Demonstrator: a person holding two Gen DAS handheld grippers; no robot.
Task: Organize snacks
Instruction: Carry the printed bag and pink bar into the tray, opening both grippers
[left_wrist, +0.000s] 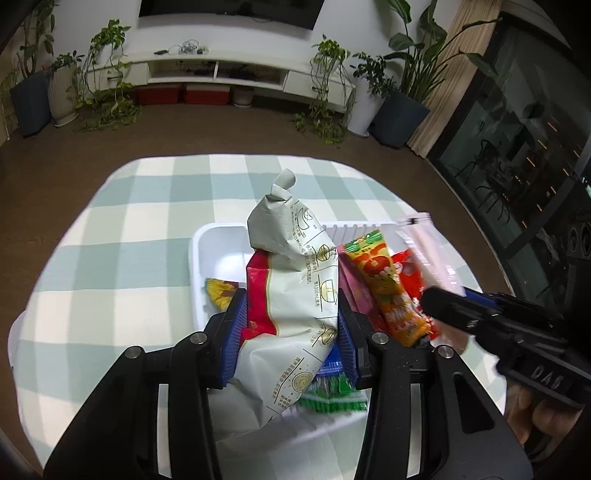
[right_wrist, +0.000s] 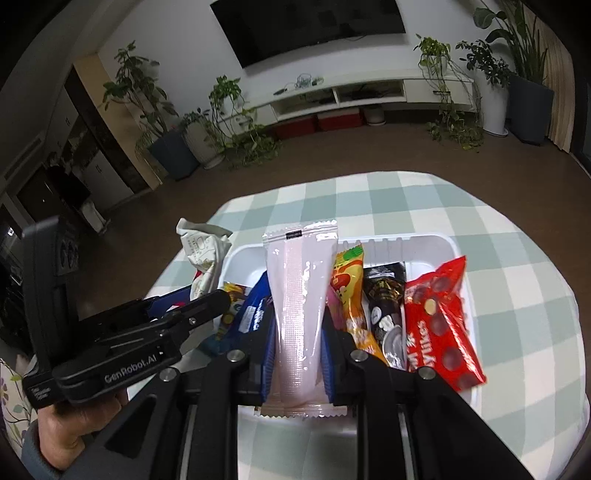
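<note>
Your left gripper (left_wrist: 291, 325) pinches a crumpled white-and-red noodle packet (left_wrist: 291, 280), held upright over the left half of the white tray (left_wrist: 207, 236). Your right gripper (right_wrist: 297, 354) clamps a pale pink sachet (right_wrist: 299, 295) standing over the tray's near edge, beside an orange packet (right_wrist: 349, 295), a black packet (right_wrist: 386, 306) and a red chocolate bag (right_wrist: 439, 321).

Glossy plastic wrapper (right_wrist: 300, 317), checked cloth tablecloth (right_wrist: 517, 280)
</note>
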